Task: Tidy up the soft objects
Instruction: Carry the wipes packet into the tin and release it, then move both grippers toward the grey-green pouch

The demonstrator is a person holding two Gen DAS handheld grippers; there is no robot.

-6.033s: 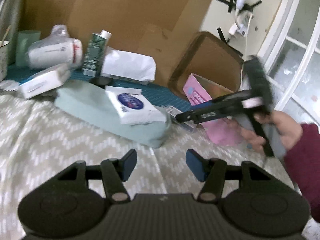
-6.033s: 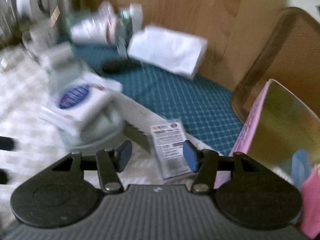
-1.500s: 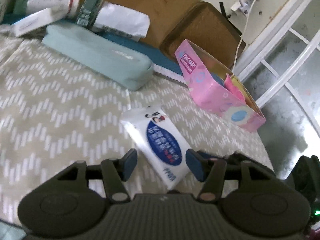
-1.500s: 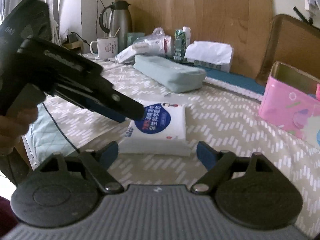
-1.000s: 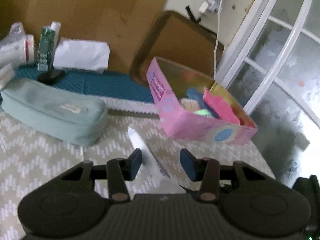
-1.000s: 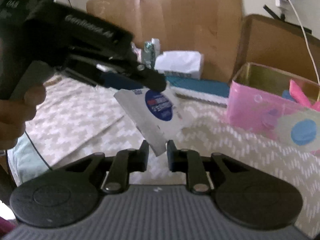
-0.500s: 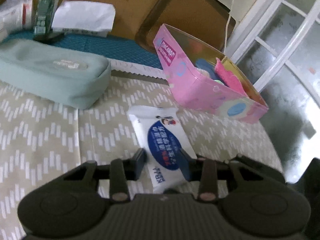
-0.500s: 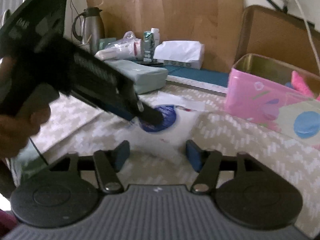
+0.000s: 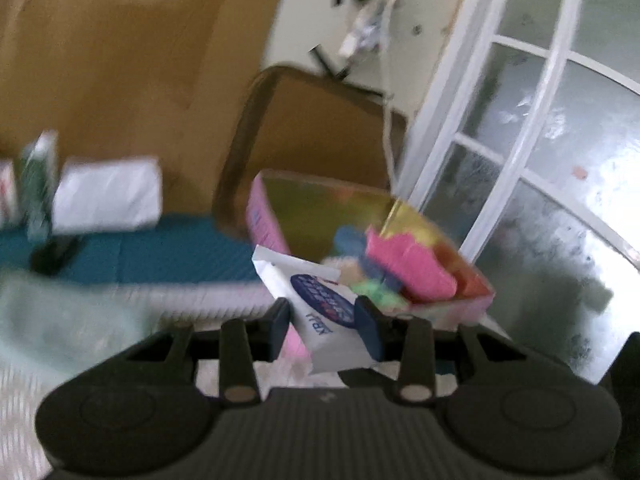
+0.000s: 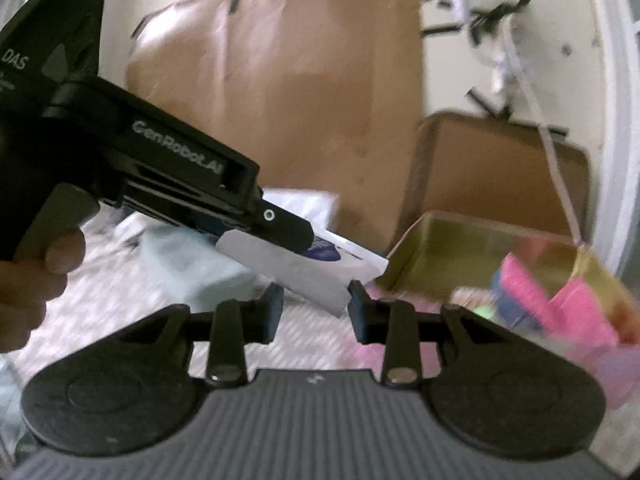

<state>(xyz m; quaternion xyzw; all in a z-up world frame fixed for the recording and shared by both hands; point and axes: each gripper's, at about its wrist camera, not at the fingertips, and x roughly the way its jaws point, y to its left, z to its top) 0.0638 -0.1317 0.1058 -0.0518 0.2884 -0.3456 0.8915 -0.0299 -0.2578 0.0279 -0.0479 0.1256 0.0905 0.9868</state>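
The left gripper (image 9: 322, 318) pinches the wipes pack (image 9: 316, 300) aloft, just before the pink box (image 9: 472, 280) near the table's far-right edge — mid-carry. The right gripper (image 10: 316, 312) is closing around the pack's corner, seemingly untouched. Next: lower into the box.

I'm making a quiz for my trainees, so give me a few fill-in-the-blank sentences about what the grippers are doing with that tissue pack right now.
1. The white tissue pack bears a round ____ label.
2. The left gripper holds the pack in the air just in front of the open ____ box.
3. The right gripper has only the pack's ____ between its fingers.

Missing words: blue; pink; corner
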